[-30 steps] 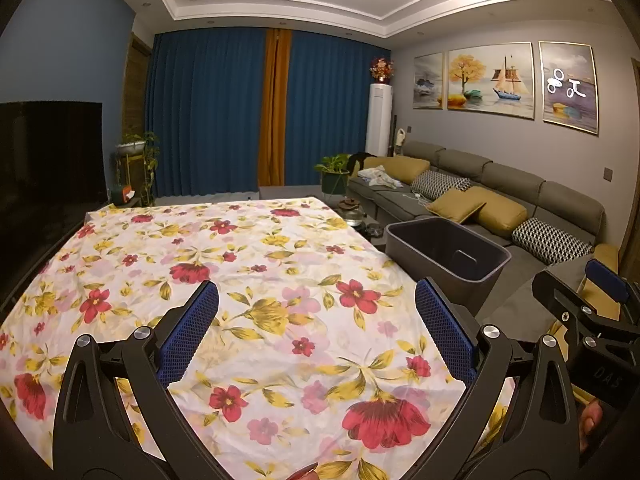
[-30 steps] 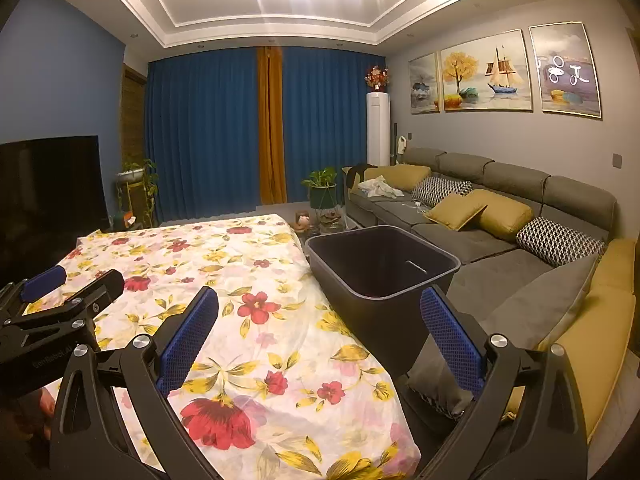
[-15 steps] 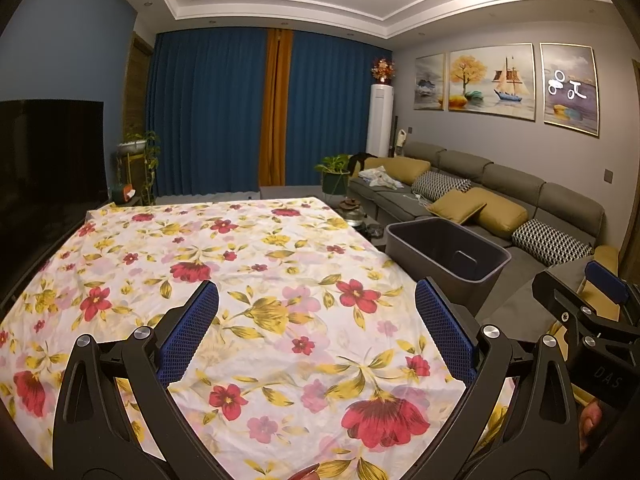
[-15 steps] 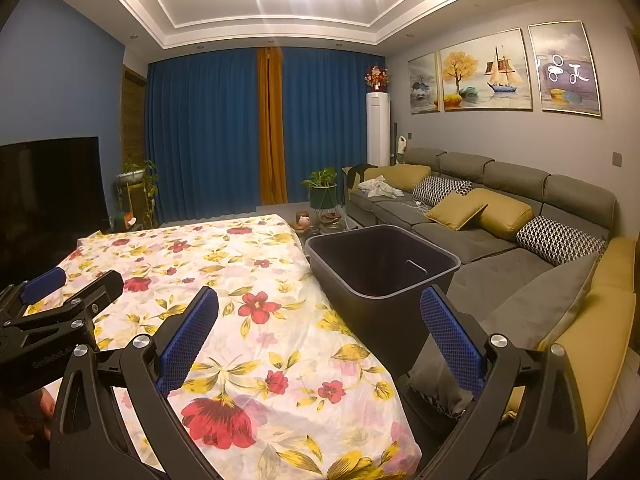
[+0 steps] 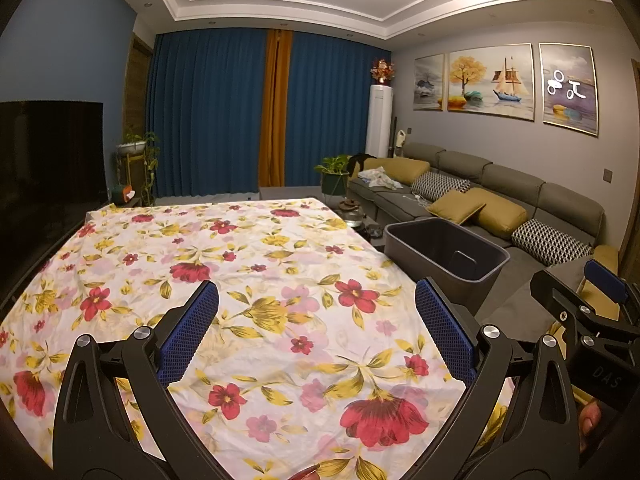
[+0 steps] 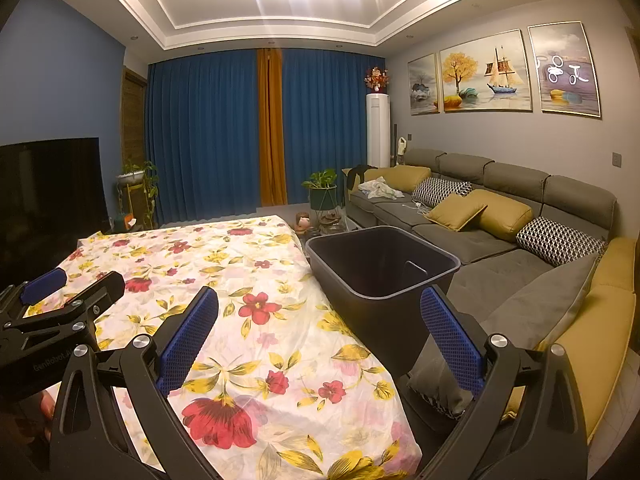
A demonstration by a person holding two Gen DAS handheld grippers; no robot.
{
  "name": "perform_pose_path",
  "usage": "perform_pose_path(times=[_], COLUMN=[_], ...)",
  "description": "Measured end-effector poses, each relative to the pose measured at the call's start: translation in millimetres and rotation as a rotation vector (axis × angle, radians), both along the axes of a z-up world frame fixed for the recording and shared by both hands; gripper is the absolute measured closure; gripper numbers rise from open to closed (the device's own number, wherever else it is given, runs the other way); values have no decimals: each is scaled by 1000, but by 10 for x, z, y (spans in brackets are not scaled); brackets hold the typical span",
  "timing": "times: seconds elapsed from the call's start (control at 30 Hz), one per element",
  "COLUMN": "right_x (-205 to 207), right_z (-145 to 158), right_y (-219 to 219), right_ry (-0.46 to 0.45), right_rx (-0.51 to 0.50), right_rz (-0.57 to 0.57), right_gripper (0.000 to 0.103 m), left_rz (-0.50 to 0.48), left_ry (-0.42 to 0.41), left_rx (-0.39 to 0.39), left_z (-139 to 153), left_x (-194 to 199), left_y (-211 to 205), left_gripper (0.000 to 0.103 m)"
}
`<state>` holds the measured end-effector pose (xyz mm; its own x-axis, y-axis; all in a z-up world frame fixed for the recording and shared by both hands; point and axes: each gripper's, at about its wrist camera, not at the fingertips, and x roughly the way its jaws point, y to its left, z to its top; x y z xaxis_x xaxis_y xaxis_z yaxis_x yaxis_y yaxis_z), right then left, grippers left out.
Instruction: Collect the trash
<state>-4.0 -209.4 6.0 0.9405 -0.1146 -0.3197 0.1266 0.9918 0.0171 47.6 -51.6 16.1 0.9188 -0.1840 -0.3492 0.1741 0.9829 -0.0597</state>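
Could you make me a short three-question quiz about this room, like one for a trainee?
1. True or false: the left gripper is shut on a piece of trash.
2. Where does the dark bin stand?
A. on top of the floral cloth
B. between the cloth-covered table and the sofa
C. by the curtains
3. Fill in: the right gripper has its jaws ____.

Key
1. False; its jaws are wide apart with nothing between them.
2. B.
3. Open. No trash shows on the cloth in either view.
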Motion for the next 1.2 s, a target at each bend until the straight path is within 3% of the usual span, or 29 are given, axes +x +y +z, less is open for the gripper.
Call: perform_pose_path(times=[1.2], right_x=[-9], right_z=[26], right_y=[9], right_ry=[-8], right_rx=[2], right_rz=[-4], right_gripper=[6], left_rz=[-2], left_ry=[-1], left_rx=[0], left_z=[-6], left_x=[-20], left_y=[-19], left_gripper=[6])
